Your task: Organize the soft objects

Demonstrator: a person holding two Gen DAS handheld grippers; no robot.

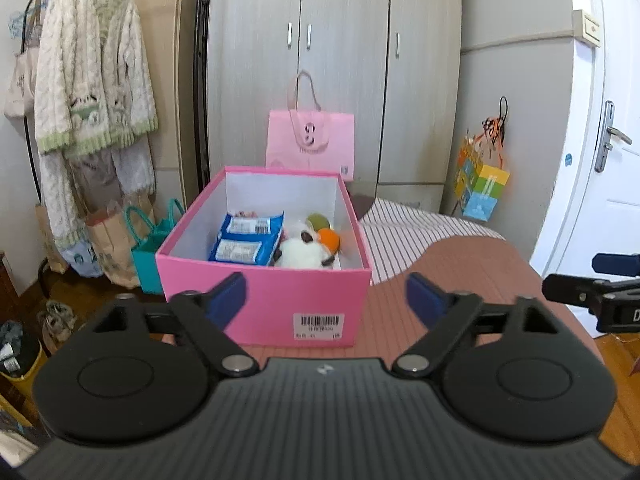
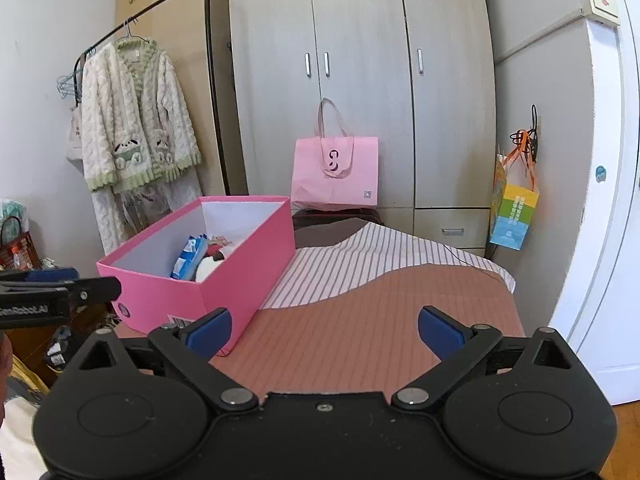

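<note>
The pink box [image 1: 264,292] stood open on the bed [image 1: 460,272], on the brown ribbed cover and just beside its striped part. Inside the box lay a blue packet [image 1: 250,242] against the left wall, and touching it on the right a white plush toy [image 1: 302,254] with an orange and a green piece at its top. In the right wrist view the same box [image 2: 224,276] sat to the left, with the packet [image 2: 188,262] and the toy [image 2: 210,266] only partly visible over its wall.

The left hand-held gripper [image 1: 326,300] was spread wide and held nothing; the near wall of the box stood just ahead of its blue fingertips, and the soft things lay farther on, inside the box. The right hand-held gripper [image 2: 324,332] was likewise wide apart and empty, over the bare brown cover to the right of the box, its left fingertip near the box's near corner. Behind the box a pink bag [image 1: 310,146] leaned against the wardrobe [image 1: 340,60].
</note>
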